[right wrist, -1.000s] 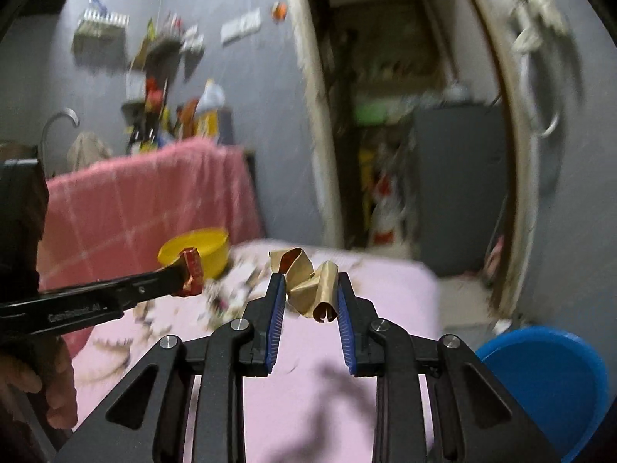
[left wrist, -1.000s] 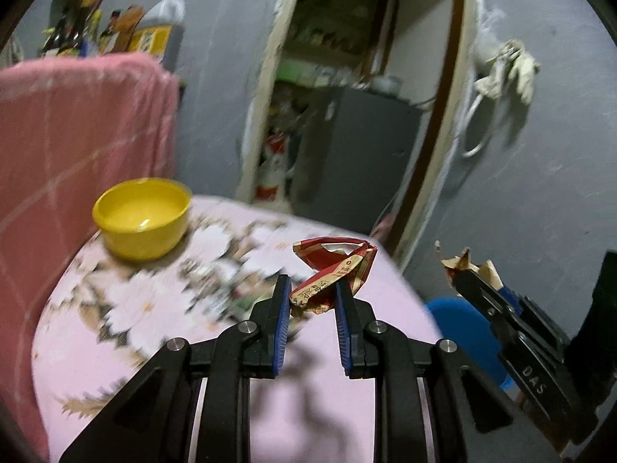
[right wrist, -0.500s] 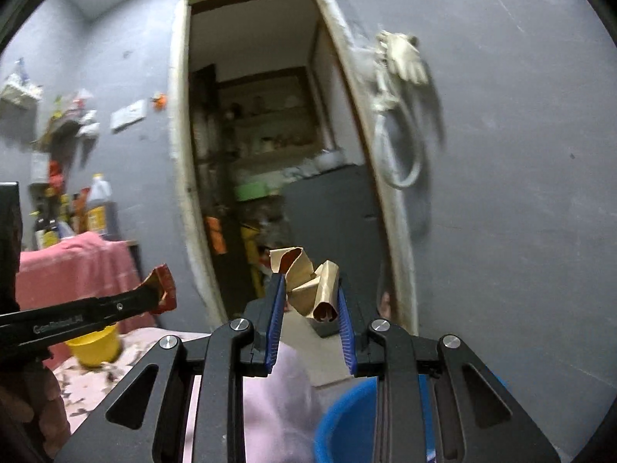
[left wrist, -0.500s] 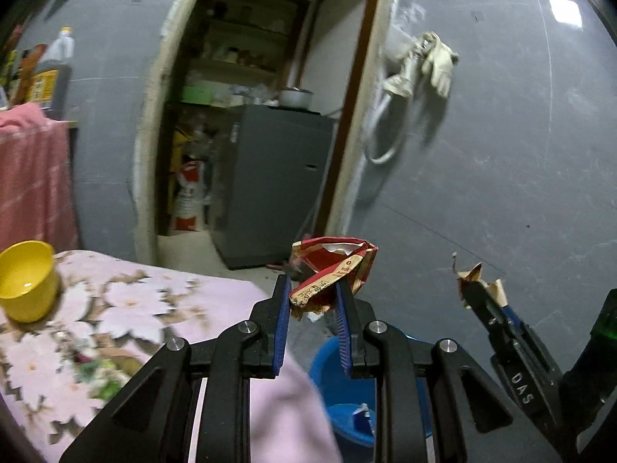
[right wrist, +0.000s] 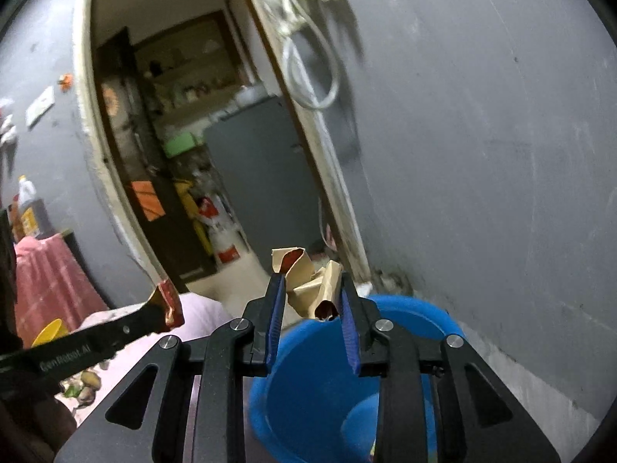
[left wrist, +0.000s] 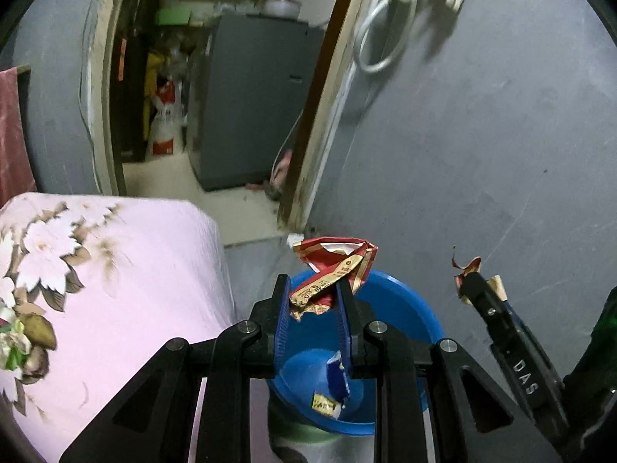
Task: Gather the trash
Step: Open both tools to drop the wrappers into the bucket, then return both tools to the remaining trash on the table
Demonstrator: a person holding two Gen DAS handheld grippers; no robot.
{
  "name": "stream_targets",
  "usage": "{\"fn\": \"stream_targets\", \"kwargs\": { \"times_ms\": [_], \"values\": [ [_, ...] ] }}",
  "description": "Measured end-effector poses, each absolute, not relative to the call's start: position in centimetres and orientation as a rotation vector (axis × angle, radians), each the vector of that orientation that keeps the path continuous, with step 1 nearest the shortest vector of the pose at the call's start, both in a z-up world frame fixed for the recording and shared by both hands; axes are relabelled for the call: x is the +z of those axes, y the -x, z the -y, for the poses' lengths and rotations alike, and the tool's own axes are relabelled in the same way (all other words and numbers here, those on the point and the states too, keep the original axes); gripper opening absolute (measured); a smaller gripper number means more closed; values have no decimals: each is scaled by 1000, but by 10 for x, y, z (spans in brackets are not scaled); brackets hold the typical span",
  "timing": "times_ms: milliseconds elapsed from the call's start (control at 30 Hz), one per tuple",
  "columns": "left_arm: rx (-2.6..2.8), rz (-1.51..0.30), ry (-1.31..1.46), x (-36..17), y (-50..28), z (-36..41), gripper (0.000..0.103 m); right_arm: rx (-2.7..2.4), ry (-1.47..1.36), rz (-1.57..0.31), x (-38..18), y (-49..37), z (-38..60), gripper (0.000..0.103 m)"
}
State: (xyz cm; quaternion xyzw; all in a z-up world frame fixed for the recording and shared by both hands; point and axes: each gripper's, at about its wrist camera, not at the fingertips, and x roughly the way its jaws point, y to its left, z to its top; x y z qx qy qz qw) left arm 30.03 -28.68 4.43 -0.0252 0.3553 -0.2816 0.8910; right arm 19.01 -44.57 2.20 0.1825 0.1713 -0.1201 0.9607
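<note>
My left gripper is shut on a crumpled red and gold wrapper, held above the near rim of a blue basin on the floor. Blue and yellow scraps lie inside the basin. My right gripper holds a crumpled tan wrapper over the same basin; its jaws are opening, with the wrapper still caught between the pads. In the left wrist view the right gripper stands to the right of the basin. The right wrist view has the left gripper at the left.
A table under a pink flowered cloth stands left of the basin, with a yellow bowl on it. A grey wall is close behind the basin. The open doorway shows a grey cabinet. A hose and glove hang above.
Both grippers swung right, away from the table and yellow bowl, and now hang over the blue basin. Each still carries its wrapper. The right jaws stand slightly wider.
</note>
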Motion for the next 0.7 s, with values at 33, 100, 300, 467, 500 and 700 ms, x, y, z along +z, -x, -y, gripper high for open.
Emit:
{"fn": "stream_targets", "kwargs": {
  "times_ms": [33,100,300,467,500,700],
  "values": [
    [-584,-751,45,41,-303,292,19,-249,-396,-367,18,-192,452,27],
    [-588,-770,37,34,-306,299,19,-254,-437,-395,13,-194,461,30],
    [-600,-806,18,21,-304,310,27,-253,-469,-451,3,-195,471,36],
    [-593,-822,39,18,-303,308,33,-264,-484,-455,2,-194,476,42],
    [-592,-829,44,18,-304,307,33,-267,-486,-453,3,-197,475,45],
    [-570,-790,59,27,-298,292,46,-266,-462,-443,5,-200,471,54]
  ]
}}
